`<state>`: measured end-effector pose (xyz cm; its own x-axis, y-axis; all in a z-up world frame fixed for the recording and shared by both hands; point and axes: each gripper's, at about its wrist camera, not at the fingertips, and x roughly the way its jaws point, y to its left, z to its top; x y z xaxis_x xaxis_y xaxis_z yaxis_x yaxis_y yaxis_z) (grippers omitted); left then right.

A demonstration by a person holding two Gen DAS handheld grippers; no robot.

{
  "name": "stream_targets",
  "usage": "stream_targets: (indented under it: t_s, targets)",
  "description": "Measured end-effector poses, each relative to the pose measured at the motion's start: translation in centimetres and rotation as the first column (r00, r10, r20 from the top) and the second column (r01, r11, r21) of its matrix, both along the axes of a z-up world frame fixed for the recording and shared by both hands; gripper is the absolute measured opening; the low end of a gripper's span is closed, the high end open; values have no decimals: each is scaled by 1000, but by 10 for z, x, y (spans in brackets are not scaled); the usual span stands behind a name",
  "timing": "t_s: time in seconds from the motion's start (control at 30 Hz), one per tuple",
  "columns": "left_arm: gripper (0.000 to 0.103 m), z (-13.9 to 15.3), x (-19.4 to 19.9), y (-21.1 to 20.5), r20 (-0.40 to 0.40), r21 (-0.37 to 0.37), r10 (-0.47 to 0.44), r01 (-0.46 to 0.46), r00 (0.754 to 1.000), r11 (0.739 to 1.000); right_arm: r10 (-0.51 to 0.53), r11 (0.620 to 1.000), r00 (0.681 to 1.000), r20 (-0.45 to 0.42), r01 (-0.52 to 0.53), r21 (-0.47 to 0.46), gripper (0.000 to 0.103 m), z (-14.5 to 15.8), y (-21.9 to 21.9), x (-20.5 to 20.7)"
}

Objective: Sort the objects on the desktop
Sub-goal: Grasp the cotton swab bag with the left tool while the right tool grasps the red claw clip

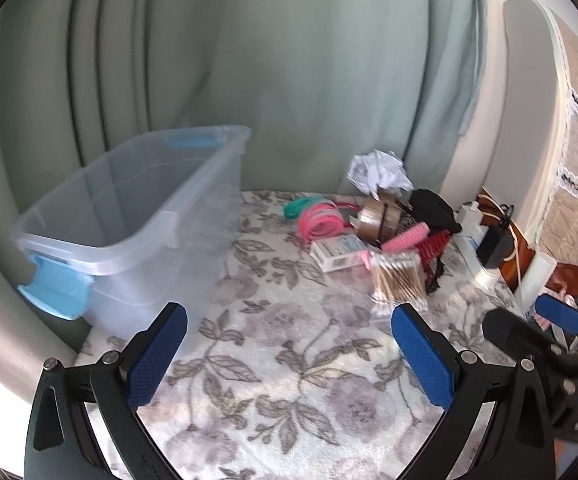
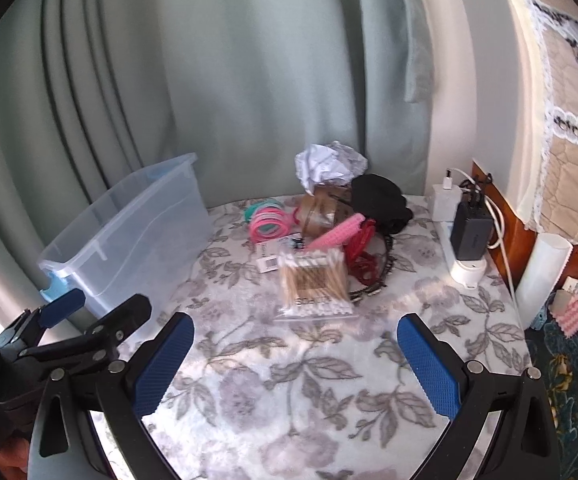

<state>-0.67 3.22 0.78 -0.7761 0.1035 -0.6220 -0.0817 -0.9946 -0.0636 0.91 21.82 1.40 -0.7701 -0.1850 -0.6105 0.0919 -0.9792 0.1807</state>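
Note:
A heap of small items lies at the back of the floral tabletop: a bag of cotton swabs [image 1: 397,278] [image 2: 313,280], pink hair ties [image 1: 321,222] [image 2: 269,224], a tape roll [image 1: 379,220] [image 2: 321,210], a pink hair roller [image 1: 405,239] [image 2: 335,234], a small white box [image 1: 339,252], crumpled paper [image 1: 377,170] [image 2: 329,164], a black cloth [image 2: 381,202] and a red clip [image 2: 363,254]. A clear storage bin [image 1: 129,216] [image 2: 129,228] stands at the left. My left gripper [image 1: 289,344] and right gripper [image 2: 295,354] hover open in front of the heap, both holding nothing.
A white power strip with a black charger [image 2: 469,232] and cables runs along the right edge. A white cylinder [image 2: 543,276] stands beside it. Green curtains hang behind the table. Bare floral cloth [image 2: 289,380] stretches between the grippers and the heap.

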Motion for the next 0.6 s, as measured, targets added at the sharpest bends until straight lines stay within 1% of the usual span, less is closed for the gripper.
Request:
stream_targets:
  t_s: [0.07,0.17,0.27,0.33,0.4,0.47,0.53,0.6]
  targets:
    - [102,-7,-8,10,8,7,-23,23,1000,1000,-32,999,999,12,32,-10,103,-6,14,-7]
    - [102,-21,-27,28,50,18,-84,83,995,996,-65,998,997,40,66,-22,103,-17,33,-21]
    - [102,-34,-46,38,83,80,-124,117,989,990,-78,996,995,62,80,-38,103,-26,48,-36]
    - [102,-41,-59,43,94,106,-129,119,987,987,-84,995,993,77,88,-49,103,-31,56,-47]
    - [102,-46,-72,50,99,114,-148,136,984,984,-79,993,993,88,86,-83,103,-35,62,-60]
    - [102,-54,-85,56,125,142,-204,186,971,972,-77,991,993,91,86,-103,102,-38,68,-71]
    - [102,-62,-97,62,161,137,-222,201,962,970,-70,990,993,91,80,-117,99,-39,70,-81]
    - [102,-70,-106,68,172,118,-216,198,961,973,-57,989,995,86,68,-135,98,-40,73,-91]
